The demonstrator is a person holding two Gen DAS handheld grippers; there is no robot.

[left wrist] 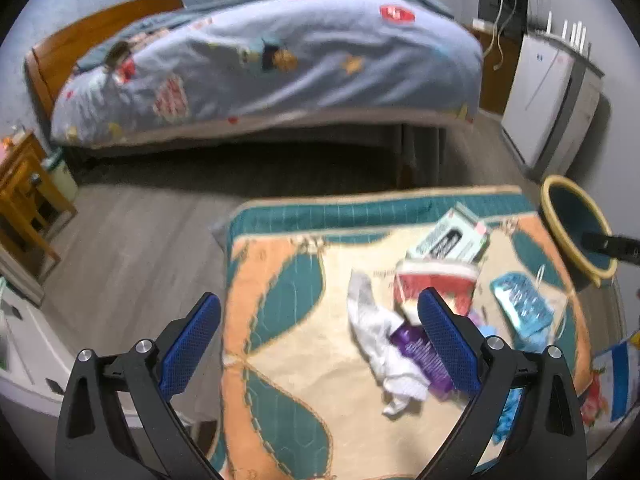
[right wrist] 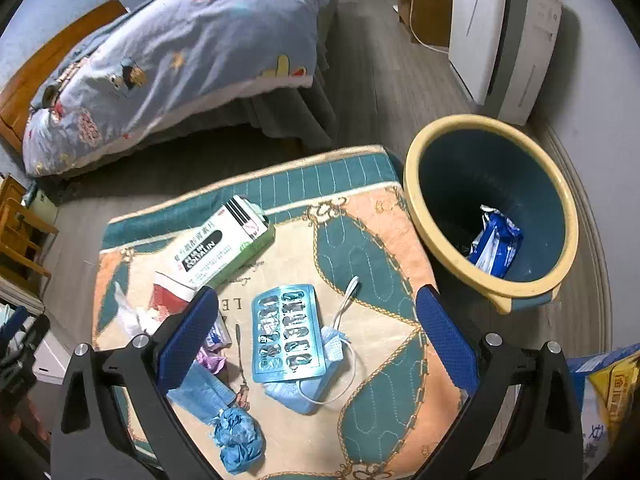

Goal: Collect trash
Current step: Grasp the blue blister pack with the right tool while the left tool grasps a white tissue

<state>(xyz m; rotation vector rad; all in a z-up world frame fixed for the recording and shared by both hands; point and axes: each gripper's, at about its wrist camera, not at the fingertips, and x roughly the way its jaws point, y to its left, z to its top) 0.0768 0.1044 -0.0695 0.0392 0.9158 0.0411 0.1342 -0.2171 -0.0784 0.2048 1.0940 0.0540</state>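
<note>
Trash lies on a patterned mat [left wrist: 280, 288] [right wrist: 360, 248]: a green-white medicine box [right wrist: 224, 246] [left wrist: 452, 236], a red-white carton [left wrist: 436, 284] [right wrist: 170, 294], white tissue [left wrist: 380, 340], a purple wrapper [left wrist: 424, 356], a silver-blue blister pack [right wrist: 286, 334] [left wrist: 520, 300], a blue face mask [right wrist: 320, 376], and a crumpled blue glove [right wrist: 238, 438]. A teal bin with a yellow rim [right wrist: 416, 200] [left wrist: 554, 188] stands right of the mat and holds a blue-white wrapper [right wrist: 496, 246]. My left gripper [left wrist: 320, 320] is open above the mat, left of the tissue. My right gripper [right wrist: 316, 316] is open above the blister pack.
A bed with a blue patterned duvet [left wrist: 280, 60] [right wrist: 160, 60] stands beyond the mat. A white appliance [left wrist: 536, 92] [right wrist: 484, 28] is at the right wall. A wooden nightstand [left wrist: 24, 200] is at the left. Colourful packaging [right wrist: 608, 384] lies at the right edge.
</note>
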